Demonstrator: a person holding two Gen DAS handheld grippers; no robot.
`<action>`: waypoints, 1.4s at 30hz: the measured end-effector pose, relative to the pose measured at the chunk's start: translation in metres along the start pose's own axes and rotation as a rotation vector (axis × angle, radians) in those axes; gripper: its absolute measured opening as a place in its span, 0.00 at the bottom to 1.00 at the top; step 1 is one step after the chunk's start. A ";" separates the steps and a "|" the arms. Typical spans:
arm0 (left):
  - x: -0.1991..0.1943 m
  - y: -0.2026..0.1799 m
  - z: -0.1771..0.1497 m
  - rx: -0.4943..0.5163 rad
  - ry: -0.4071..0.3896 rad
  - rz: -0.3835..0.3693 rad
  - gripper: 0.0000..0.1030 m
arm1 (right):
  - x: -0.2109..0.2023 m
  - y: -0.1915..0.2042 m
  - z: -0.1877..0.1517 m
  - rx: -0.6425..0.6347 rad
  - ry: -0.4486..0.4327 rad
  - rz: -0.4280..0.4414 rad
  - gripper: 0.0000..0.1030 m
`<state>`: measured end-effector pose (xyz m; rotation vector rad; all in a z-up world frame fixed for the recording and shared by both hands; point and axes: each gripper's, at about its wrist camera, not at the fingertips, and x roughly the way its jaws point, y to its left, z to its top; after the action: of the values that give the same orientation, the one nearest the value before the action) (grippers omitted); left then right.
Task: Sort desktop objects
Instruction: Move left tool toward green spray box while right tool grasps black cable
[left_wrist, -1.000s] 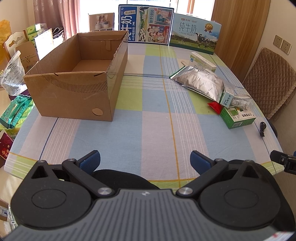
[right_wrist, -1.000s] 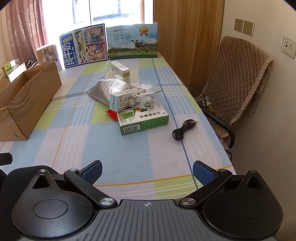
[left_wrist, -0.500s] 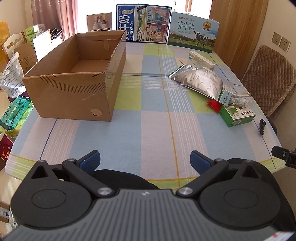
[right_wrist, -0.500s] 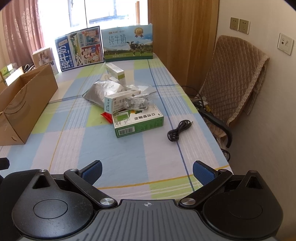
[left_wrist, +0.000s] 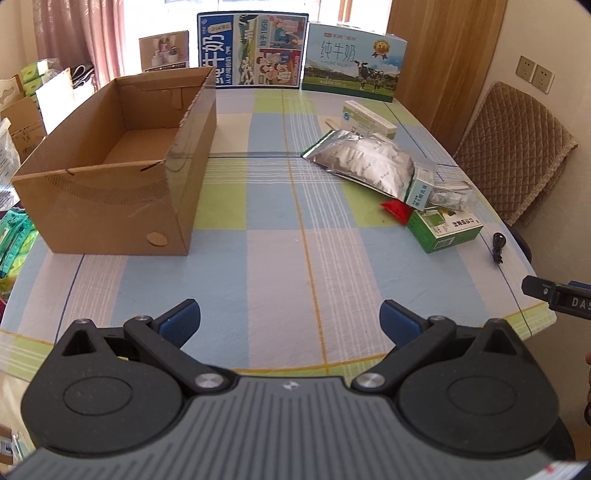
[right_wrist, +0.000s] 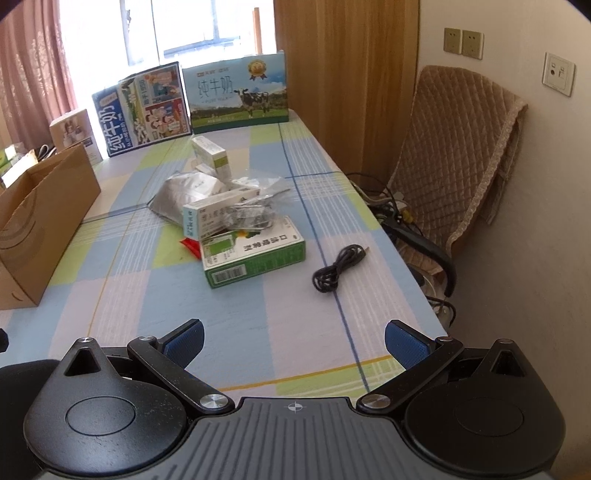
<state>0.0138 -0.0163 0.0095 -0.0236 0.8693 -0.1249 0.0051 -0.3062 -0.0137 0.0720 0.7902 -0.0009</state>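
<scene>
- Left wrist view. The left gripper hangs over the near edge of the table, its fingers spread wide with nothing between them. The open cardboard box stands at the left, seemingly empty, and is probably where the sorted things go. The things to be sorted lie in a heap at the right, well apart from the box: a silver foil pouch, a green carton, a small red packet partly under its neighbours, and a white carton behind.
- Risk, left side. The box is light and unweighted; a gripper knocking its wall during a drop could slide it toward the table edge.
- Right wrist view. The right gripper is likewise spread and empty, short of the heap. A clear bag of small parts rests on the green carton and touches a white-and-teal carton; a coiled black cable lies apart, near the right edge.
- Risk, right side. Lifting a carton from under the bag would likely tip the bag off and scatter the heap. The foil pouch looks slippery and limp, so a pinch at one corner may lose it. The cable could uncoil, trail, or be nudged over the edge.
</scene>
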 end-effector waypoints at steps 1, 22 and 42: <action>0.001 -0.002 0.002 0.008 0.001 -0.005 0.99 | 0.002 -0.002 0.001 0.007 0.002 -0.004 0.98; 0.043 -0.037 0.048 0.120 0.007 -0.098 0.99 | 0.049 -0.027 0.015 0.051 0.050 -0.011 0.98; 0.122 -0.078 0.080 0.380 0.041 -0.367 0.99 | 0.110 -0.043 0.035 0.012 0.037 -0.045 0.82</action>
<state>0.1447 -0.1103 -0.0262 0.1757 0.8639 -0.6346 0.1065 -0.3483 -0.0700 0.0656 0.8284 -0.0466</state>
